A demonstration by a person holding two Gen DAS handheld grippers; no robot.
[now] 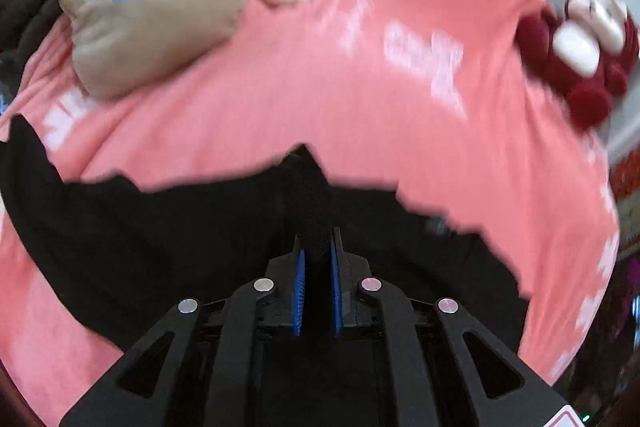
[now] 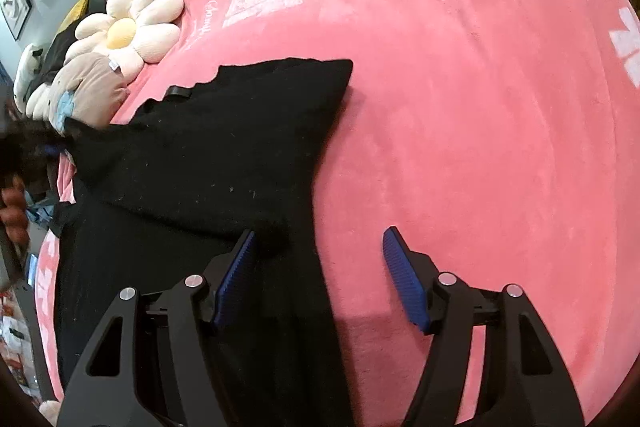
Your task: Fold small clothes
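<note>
A: What has the left gripper (image 1: 317, 267) got?

B: A bunched ridge of the black garment (image 2: 208, 147). Its jaws are drawn nearly together, with the cloth pinched between the blue pads (image 1: 300, 287) and standing up ahead of the tips. The rest of the cloth spreads to both sides of the jaws over the pink blanket (image 1: 360, 99).

A: Why pinch it there?

B: My guess is to lift that edge and carry it across for a fold. A narrow pinch takes hold of the cloth without gathering the blanket beneath.

A: And the right gripper (image 2: 320, 255)?

B: Its jaws stand wide and hold nothing. The left-hand pad (image 2: 236, 279) lies over the black cloth, close to a small fuzzy corner just ahead of it; the right-hand pad sits above bare blanket. So the garment's edge runs between the jaws, nearer the left one.

A: So it's ready to bite?

B: It looks lined up to close on that edge, perhaps to hold the cloth taut or lift a second corner. I can't tell whether the pads touch the fabric.

A: Anything in the way?

B: A flower cushion (image 2: 128, 27) and a beige pillow (image 1: 152, 19) lie well beyond the jaws, the pillow close to the garment's far edge. A red plush toy (image 1: 580, 47) sits off to the right, clear of the cloth.
</note>
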